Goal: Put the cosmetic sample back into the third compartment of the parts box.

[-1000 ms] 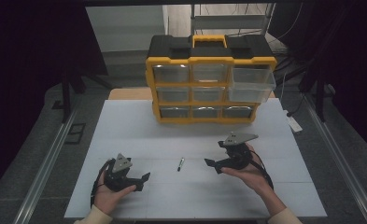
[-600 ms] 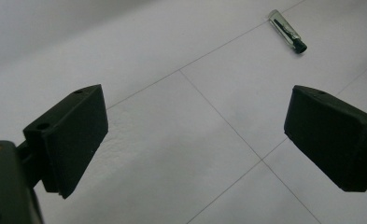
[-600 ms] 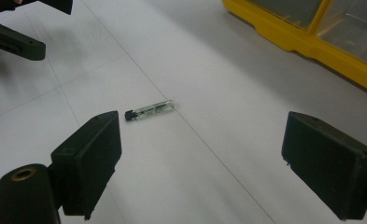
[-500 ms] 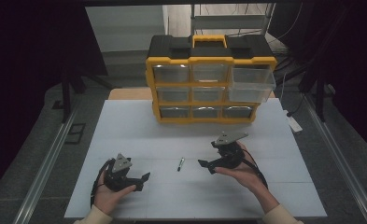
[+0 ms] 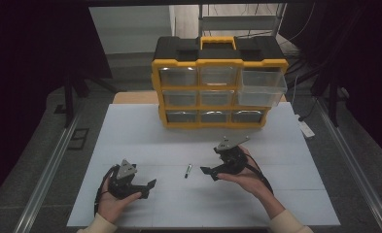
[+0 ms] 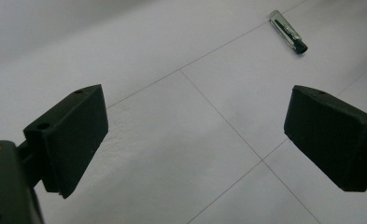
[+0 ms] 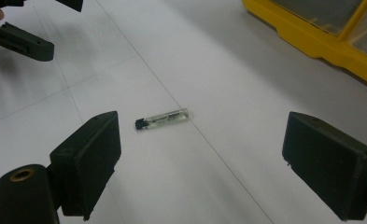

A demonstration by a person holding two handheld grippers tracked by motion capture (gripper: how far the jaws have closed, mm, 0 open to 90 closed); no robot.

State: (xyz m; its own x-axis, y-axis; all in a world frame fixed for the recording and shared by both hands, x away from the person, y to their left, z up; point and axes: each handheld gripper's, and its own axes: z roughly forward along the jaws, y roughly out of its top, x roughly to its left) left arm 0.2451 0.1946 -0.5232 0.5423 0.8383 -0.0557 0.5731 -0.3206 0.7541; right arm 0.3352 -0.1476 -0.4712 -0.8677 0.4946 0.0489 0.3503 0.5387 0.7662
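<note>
On the white table (image 5: 130, 126), well in front of the yellow drawer cabinet (image 5: 217, 87), we found a small clear vial with a black cap (image 7: 161, 120) lying flat between our two tools, untouched. Our right gripper (image 5: 211, 173) sat just beside it, nearer the cabinet's open top-right drawer (image 5: 261, 87), jaws spread wide and aimed at it, apparently for a pickup. Our left gripper (image 5: 148, 187) rested farther from the cabinet, likewise spread and empty, and nothing stood in the way.
</note>
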